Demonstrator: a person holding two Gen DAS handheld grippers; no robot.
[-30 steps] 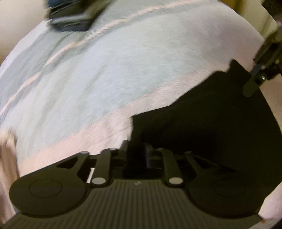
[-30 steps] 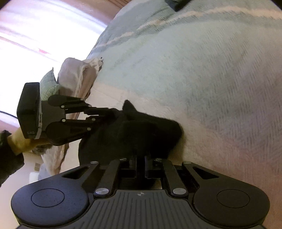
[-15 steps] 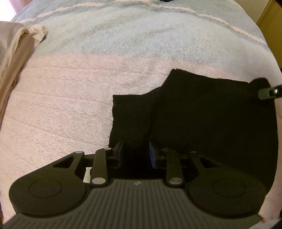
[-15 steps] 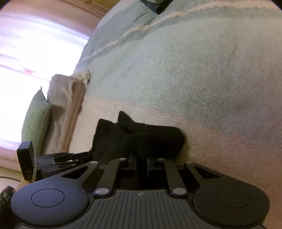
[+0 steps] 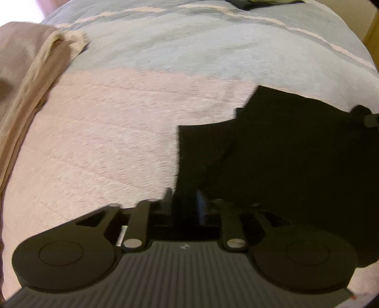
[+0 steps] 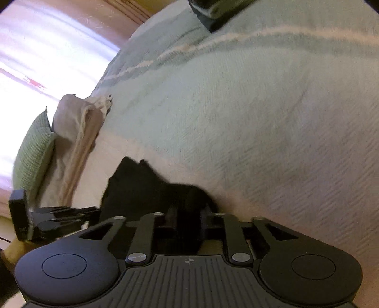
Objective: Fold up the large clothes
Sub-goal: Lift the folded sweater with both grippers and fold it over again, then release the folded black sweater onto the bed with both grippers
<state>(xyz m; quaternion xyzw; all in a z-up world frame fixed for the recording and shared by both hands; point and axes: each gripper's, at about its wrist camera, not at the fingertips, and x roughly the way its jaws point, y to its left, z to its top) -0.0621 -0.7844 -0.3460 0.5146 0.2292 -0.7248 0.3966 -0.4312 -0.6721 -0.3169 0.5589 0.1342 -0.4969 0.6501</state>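
1. Two claws grip one black garment (image 5: pixel 284 151) that lies on the bed cover (image 5: pixel 113 132), on its pink band just below the pale blue part.
2. Left claw (image 5: pixel 183 203): its fingers are drawn close together with a corner of the black cloth pinched between them.
3. Right claw (image 6: pixel 188 214): its fingers are likewise closed on a bunched edge of the same cloth.
4. Nearby things: a beige folded cloth (image 5: pixel 35 66) lies at the left edge of the cover, well apart from the garment; a dark item (image 6: pixel 218 11) sits at the far end of the bed.
5. Nothing lies on the bare cover between the garment and the beige cloth.
6. Only the right view shows a green pillow (image 6: pixel 33 151) beside the beige cloth, a bright window (image 6: pixel 42 54) beyond, and the left claw from the side.
7. Only the left view shows the garment's wide flat spread, with the right claw's tip at its far right corner; motion blur softens the edges.
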